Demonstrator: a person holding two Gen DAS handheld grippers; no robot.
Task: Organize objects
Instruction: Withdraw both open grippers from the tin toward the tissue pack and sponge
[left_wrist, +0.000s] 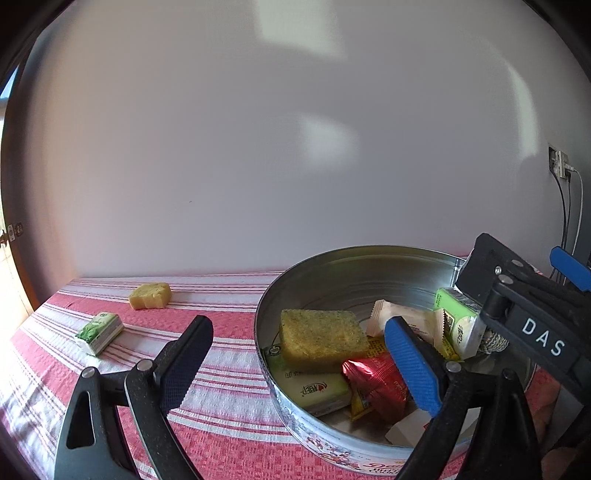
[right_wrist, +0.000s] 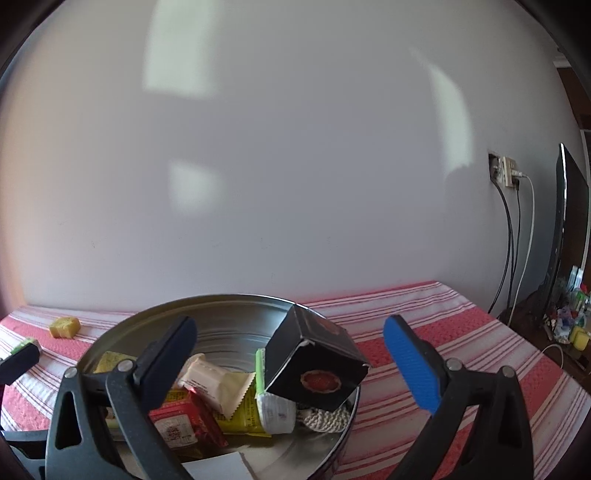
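Observation:
A round metal tin (left_wrist: 332, 266) (right_wrist: 236, 306) stands on a red and white striped cloth and holds several items: a yellow sponge (left_wrist: 321, 339), a red packet (left_wrist: 376, 384) (right_wrist: 181, 421), a beige wrapper (right_wrist: 214, 384), green packs and a black box (right_wrist: 314, 365) leaning on its right rim. My left gripper (left_wrist: 299, 362) is open and empty over the tin's left rim. My right gripper (right_wrist: 291, 365) is open around the black box, apart from it; it shows in the left wrist view (left_wrist: 517, 295) over the tin's right side. A small green tissue pack (left_wrist: 99, 332) and a yellow cake piece (left_wrist: 150, 295) (right_wrist: 65, 327) lie on the cloth to the left.
A white wall rises just behind the table. A wall socket with cables (right_wrist: 506, 173) and a dark screen (right_wrist: 569, 206) are at the right, with a cluttered low shelf (right_wrist: 569, 325) beyond the table's right edge.

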